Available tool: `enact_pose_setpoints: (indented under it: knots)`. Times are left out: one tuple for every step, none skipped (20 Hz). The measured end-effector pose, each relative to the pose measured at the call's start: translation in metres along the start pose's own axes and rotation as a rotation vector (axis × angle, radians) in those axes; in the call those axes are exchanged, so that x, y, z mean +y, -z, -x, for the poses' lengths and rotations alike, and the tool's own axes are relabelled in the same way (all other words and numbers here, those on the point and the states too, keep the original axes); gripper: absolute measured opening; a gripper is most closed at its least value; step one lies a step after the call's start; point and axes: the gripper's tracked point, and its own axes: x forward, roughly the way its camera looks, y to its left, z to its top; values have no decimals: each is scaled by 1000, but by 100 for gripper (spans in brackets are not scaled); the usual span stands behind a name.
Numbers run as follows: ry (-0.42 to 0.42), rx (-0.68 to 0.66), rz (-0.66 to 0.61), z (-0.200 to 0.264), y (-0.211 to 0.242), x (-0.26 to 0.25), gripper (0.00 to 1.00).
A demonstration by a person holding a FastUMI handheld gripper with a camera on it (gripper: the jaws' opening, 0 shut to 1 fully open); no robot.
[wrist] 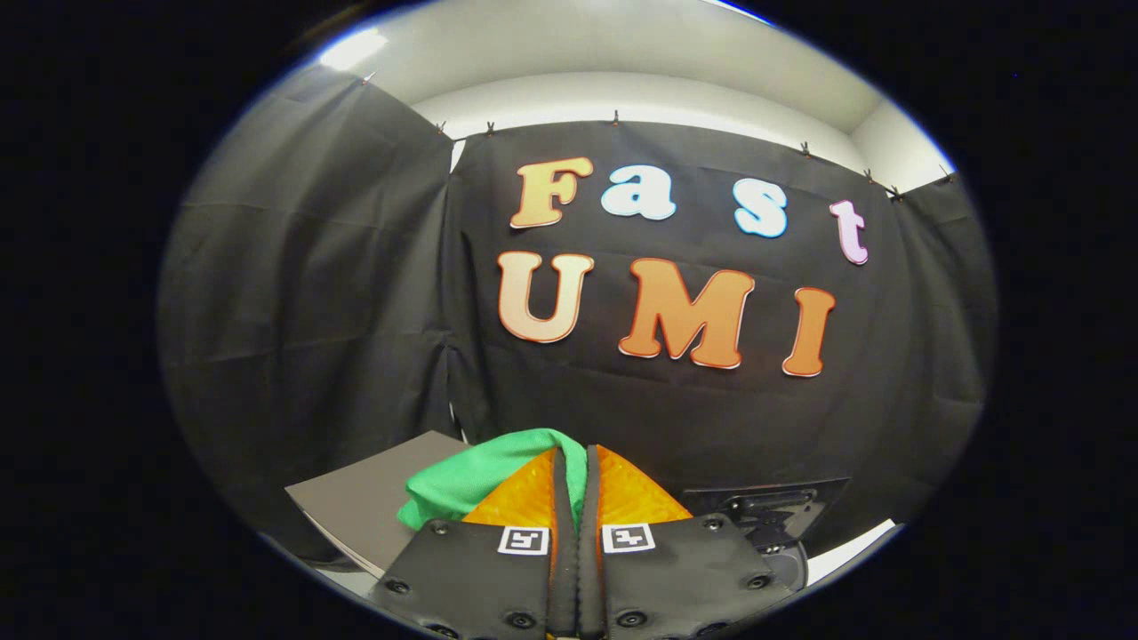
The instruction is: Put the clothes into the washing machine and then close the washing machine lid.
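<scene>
We looked along the hand-held gripper (575,458) and saw its two fingers (562,498) pressed close together, with only a thin dark line between them. A green cloth (471,476) was caught between the fingers near their tips. So the hand-held gripper was clenched on the green cloth and held it up in the air.

Most of the green cloth hung out to the left side of the fingers. It drooped down in a soft fold beside the left finger. A small bit of it curled over the very tips.

Behind the green cloth, on the left, we saw a flat gray board (364,507). It was tilted, and its far corner pointed toward the black cloth wall (311,311). We could not tell what the board was part of.

On the right side, just past the fingers, there was a dark gray part with a latch shape (769,508). It was low down and partly hidden by the body of the hand-held gripper, so we could not tell what it was. A strip of white surface (849,553) showed next to it.

The black cloth wall stood well beyond the fingers. Above it we saw a white ceiling (622,53) with a bright light (354,49).
</scene>
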Motion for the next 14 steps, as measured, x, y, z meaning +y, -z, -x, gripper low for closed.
enact_pose_setpoints:
  knots:
    - [14,-3,1,4,-3,-13,8]
    - [24,-8,-3,9,-7,-27,9]
    - [36,-13,-9,13,-10,-42,9]
    - [53,-18,-13,17,-13,-59,9]
    - [74,-21,-14,21,-16,-75,8]
    - [93,-25,-14,26,-17,-92,8]
    - [110,-31,-16,31,-18,-106,8]
    - [126,-33,-18,36,-17,-120,8]
    - [145,-29,-20,39,-15,-135,8]
    - [160,-28,-25,43,-13,-149,9]
    - [175,-29,-30,47,-12,-161,8]
    - [188,-31,-36,51,-8,-174,8]
    - [198,-34,-42,55,-3,-187,8]
    - [207,-32,-49,57,6,-199,8]
